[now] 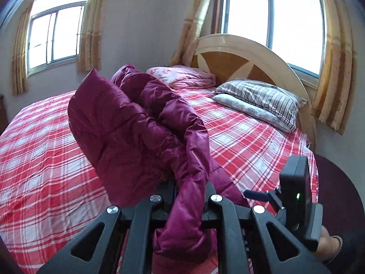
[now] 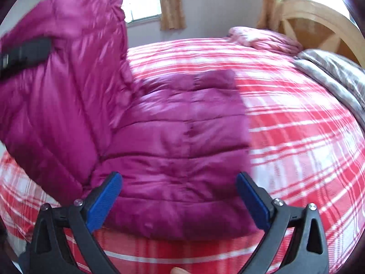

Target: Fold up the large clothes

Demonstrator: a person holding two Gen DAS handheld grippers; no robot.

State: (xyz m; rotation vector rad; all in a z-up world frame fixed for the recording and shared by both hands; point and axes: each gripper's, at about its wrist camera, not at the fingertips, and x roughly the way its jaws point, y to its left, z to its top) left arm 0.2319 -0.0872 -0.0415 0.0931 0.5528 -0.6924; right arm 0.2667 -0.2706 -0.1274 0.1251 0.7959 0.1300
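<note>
Left gripper [image 1: 186, 196]: clamped on glossy magenta quilted puffer jacket [image 2: 178, 137] fabric between fingers. Right gripper [image 2: 179, 196]: wide apart, empty. Risk: slick padding slipping free.

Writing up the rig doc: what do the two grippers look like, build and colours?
Both are black plastic with triangular cut-outs in the linkage arms and silver pivot screws. The right gripper has blue ribbed finger pads. The left gripper's pads are hidden by cloth. In the left view, a black box with a green LED is mounted on the right one. No cables visible.
</note>
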